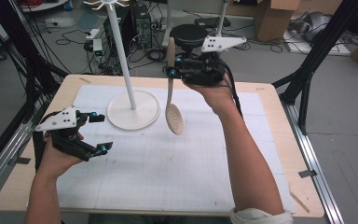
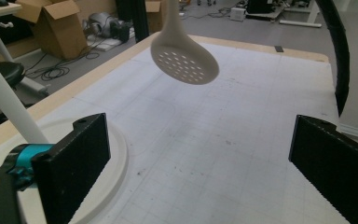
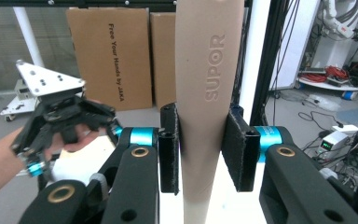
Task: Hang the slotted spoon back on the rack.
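The right gripper point(image 1: 173, 66) is clamped on the upper handle of a beige slotted spoon point(image 1: 173, 100), the pads pressing on both flat sides of the handle point(image 3: 208, 107), as the right gripper view shows close up. The spoon hangs nearly plumb, its perforated bowl point(image 2: 185, 59) lowest and clear of the surface point(image 1: 168, 172), just to the right of the white rack point(image 1: 121, 51). Holding it high on the handle and letting the bowl hang probably keeps the top end free to be brought up to the hooks point(image 1: 106, 3) at the head of the rack's pole; whether the handle has a hole for that I cannot tell. The rack stands on a round base point(image 1: 144, 114) at the far left of the gridded mat, so its pole is within reach of both hands. The left gripper point(image 1: 99, 133) sits low, near the surface and beside the base, its jaws wide apart with nothing between them; the left gripper view looks past both jaws to bare mat and the spoon's bowl above. Standing open and out of the way, it seems to leave the lift to the right hand while staying close enough to steady the base if the rack tips.
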The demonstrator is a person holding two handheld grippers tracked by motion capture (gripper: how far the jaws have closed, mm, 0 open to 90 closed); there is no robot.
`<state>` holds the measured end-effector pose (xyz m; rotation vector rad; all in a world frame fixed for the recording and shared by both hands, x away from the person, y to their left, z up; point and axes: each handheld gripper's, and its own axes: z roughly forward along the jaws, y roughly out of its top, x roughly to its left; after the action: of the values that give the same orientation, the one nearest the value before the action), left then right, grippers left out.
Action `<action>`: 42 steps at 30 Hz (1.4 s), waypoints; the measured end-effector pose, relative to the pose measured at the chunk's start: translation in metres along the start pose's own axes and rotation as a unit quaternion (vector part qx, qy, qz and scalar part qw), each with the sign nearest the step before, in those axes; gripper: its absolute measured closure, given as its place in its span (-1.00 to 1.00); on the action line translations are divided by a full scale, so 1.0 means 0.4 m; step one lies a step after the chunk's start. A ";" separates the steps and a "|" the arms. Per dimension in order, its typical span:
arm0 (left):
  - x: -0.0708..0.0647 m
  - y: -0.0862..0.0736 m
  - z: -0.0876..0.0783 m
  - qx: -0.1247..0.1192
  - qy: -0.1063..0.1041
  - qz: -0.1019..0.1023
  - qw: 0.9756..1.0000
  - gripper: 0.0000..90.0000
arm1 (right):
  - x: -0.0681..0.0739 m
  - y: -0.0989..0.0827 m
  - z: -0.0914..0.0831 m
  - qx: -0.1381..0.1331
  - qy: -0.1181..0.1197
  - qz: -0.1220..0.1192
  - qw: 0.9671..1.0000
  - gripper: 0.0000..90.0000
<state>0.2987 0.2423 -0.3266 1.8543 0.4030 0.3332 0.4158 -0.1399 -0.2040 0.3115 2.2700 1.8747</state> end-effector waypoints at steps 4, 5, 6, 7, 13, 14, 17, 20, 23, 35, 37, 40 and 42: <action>0.002 -0.002 -0.005 -0.001 0.001 0.000 1.000 -0.87 | -0.026 0.036 0.028 0.004 0.002 0.001 1.000 0.55; 0.002 -0.003 -0.005 -0.002 0.000 -0.002 1.000 -0.87 | -0.032 0.045 0.033 0.006 -0.001 0.003 1.000 0.55; 0.003 -0.004 -0.006 -0.001 0.001 -0.002 1.000 -0.87 | -0.037 0.054 0.038 0.008 -0.003 0.002 1.000 0.55; 0.003 -0.005 -0.006 -0.002 0.001 -0.003 1.000 -0.87 | -0.037 0.054 0.038 0.008 -0.003 0.002 1.000 0.55; 0.007 -0.011 -0.006 0.000 0.001 -0.004 1.000 -0.87 | -0.068 0.103 0.064 0.017 -0.010 0.001 1.000 0.55; 0.007 -0.011 -0.005 0.001 0.000 -0.005 1.000 -0.87 | -0.074 0.108 0.068 0.018 -0.010 -0.002 1.000 0.55; 0.008 -0.012 -0.005 0.001 0.000 -0.005 1.000 -0.87 | -0.086 0.121 0.083 0.024 -0.006 0.000 1.000 0.55; 0.008 -0.013 -0.007 0.000 0.002 -0.005 1.000 -0.87 | -0.095 0.127 0.096 0.027 -0.005 -0.001 1.000 0.55; 0.011 -0.014 -0.011 -0.002 0.002 -0.005 1.000 -0.87 | -0.109 0.137 0.119 0.039 -0.011 -0.002 0.999 0.55; 0.014 -0.018 -0.009 -0.004 -0.001 -0.006 1.000 -0.87 | -0.143 0.163 0.197 0.061 -0.024 0.001 0.998 0.55; 0.014 -0.018 -0.009 -0.004 -0.001 -0.005 1.000 -0.87 | -0.144 0.165 0.204 0.064 -0.024 0.002 0.998 0.55; 0.013 -0.018 -0.007 -0.002 -0.004 -0.005 1.000 -0.87 | -0.145 0.171 0.227 0.072 -0.026 -0.002 0.997 0.55; 0.011 -0.018 -0.006 -0.003 -0.004 -0.005 1.000 -0.87 | -0.145 0.174 0.241 0.079 -0.027 -0.003 0.997 0.55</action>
<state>0.3010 0.2484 -0.3324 1.8467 0.4059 0.3188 0.5008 -0.0520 -0.1535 0.3730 2.3839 1.6671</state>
